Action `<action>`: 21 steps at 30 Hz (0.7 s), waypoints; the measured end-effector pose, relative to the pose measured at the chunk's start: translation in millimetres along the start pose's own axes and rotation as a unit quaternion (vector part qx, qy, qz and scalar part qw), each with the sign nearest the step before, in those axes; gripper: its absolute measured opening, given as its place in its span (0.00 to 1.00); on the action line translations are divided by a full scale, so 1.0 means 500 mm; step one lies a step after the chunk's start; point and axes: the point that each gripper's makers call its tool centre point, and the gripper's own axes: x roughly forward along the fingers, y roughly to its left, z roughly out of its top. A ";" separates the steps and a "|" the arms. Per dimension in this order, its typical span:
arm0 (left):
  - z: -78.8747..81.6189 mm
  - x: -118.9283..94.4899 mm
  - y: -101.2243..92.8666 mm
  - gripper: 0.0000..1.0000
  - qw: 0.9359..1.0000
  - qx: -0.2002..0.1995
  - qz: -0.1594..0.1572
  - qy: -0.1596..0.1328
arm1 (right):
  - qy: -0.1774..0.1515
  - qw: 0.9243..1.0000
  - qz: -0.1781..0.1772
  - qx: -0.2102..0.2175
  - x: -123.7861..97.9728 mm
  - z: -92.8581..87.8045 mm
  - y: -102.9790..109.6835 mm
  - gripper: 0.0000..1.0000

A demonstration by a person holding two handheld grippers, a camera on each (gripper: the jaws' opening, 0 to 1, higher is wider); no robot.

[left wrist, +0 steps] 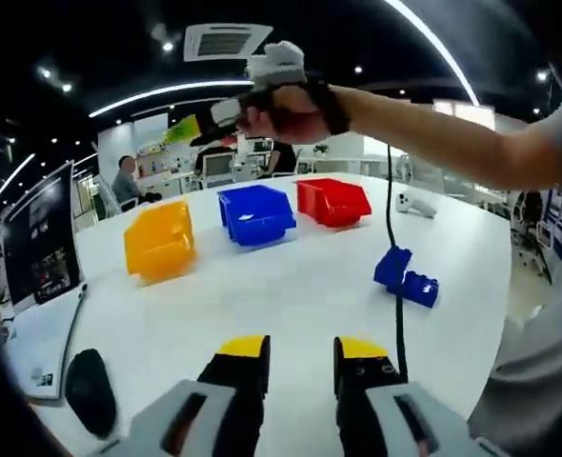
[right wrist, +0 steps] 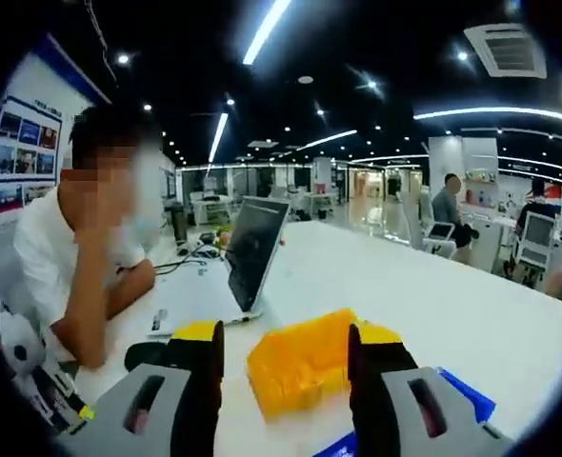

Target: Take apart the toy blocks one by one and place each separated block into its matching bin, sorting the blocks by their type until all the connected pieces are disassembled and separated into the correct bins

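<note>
Nearest in the left gripper view, the left gripper (left wrist: pixel 301 362) hangs low over the white table (left wrist: pixel 291 295) with its yellow-tipped jaws apart and nothing between them. Just beyond, to its right, lies a cluster of blue plastic toy blocks (left wrist: pixel 407 278), still joined, with a black cable hanging in front of it. Farther back stand three open plastic bins in a row: the yellow bin (left wrist: pixel 160 240), the blue bin (left wrist: pixel 256 214) and the red bin (left wrist: pixel 332 201). Above them the right gripper (left wrist: pixel 226 112) is held high in the person's hand; whether its jaws grip anything is hard to tell there. In the right gripper view that gripper's jaws stand apart, seemingly empty, framing the yellow bin (right wrist: pixel 302 367) below. Judging by this, a drop looks finished; next comes reaching back to the blue cluster and pulling a block free.
</note>
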 end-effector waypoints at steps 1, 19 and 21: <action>0.001 0.000 -0.004 0.29 1.000 -0.001 -0.003 -0.002 | -0.010 1.000 0.002 0.002 -0.032 -0.002 0.020 0.51; 0.069 0.091 -0.122 0.31 0.993 0.053 -0.099 -0.024 | 0.005 0.992 -0.117 0.046 -0.482 -0.290 0.186 0.43; 0.084 0.125 -0.154 0.32 0.990 0.046 -0.132 -0.023 | 0.036 0.988 -0.141 0.045 -0.506 -0.354 0.219 0.43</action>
